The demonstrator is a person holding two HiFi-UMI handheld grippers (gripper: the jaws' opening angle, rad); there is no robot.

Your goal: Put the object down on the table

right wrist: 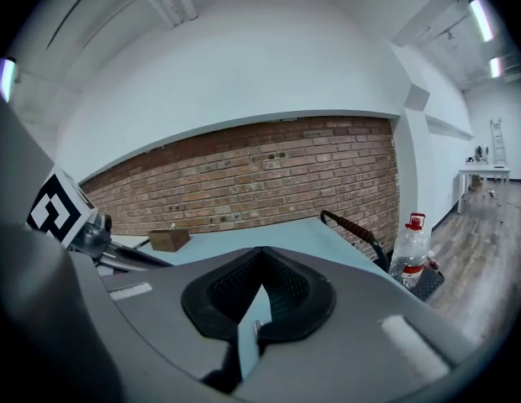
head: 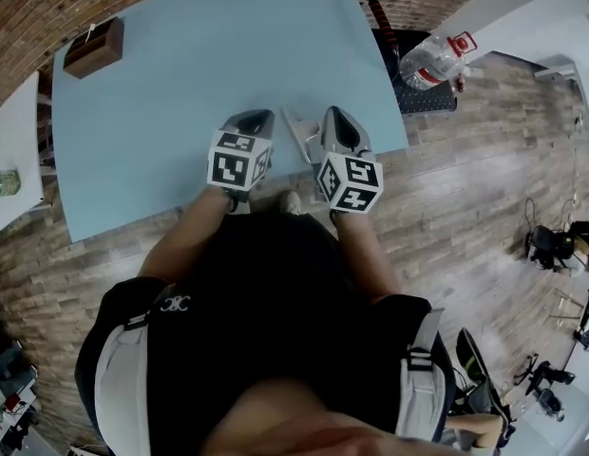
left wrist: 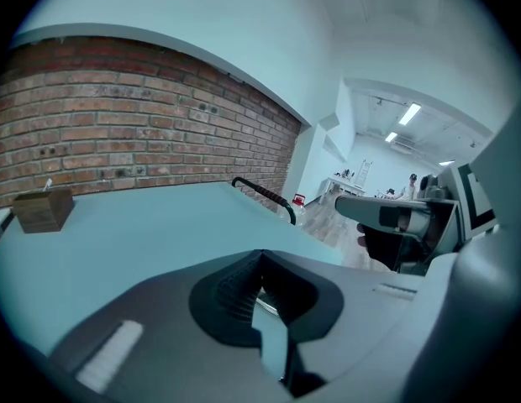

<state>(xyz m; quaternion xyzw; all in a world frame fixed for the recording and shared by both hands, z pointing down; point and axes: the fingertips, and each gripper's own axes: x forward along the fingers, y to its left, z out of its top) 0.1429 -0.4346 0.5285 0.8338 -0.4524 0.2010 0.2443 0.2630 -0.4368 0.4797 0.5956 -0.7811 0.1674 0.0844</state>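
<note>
A small pale metal object [head: 298, 133] with thin prongs lies on the light blue table [head: 180, 112] near its front edge, touched by neither gripper. My left gripper [head: 264, 115] hovers just left of it and my right gripper [head: 332, 112] just right of it, both pointing away from me. In the left gripper view the left gripper [left wrist: 260, 254] has its jaws together with nothing between them. The right gripper [right wrist: 262, 250] is likewise shut and empty in its own view. The right gripper [left wrist: 395, 217] also shows at the right of the left gripper view.
A brown wooden box [head: 93, 47] stands at the table's far left corner by the brick wall. A black curved handle [head: 370, 8] rises at the table's right edge. A clear water bottle [head: 435, 62] stands on the floor beyond it. A white side table [head: 9, 131] is at the left.
</note>
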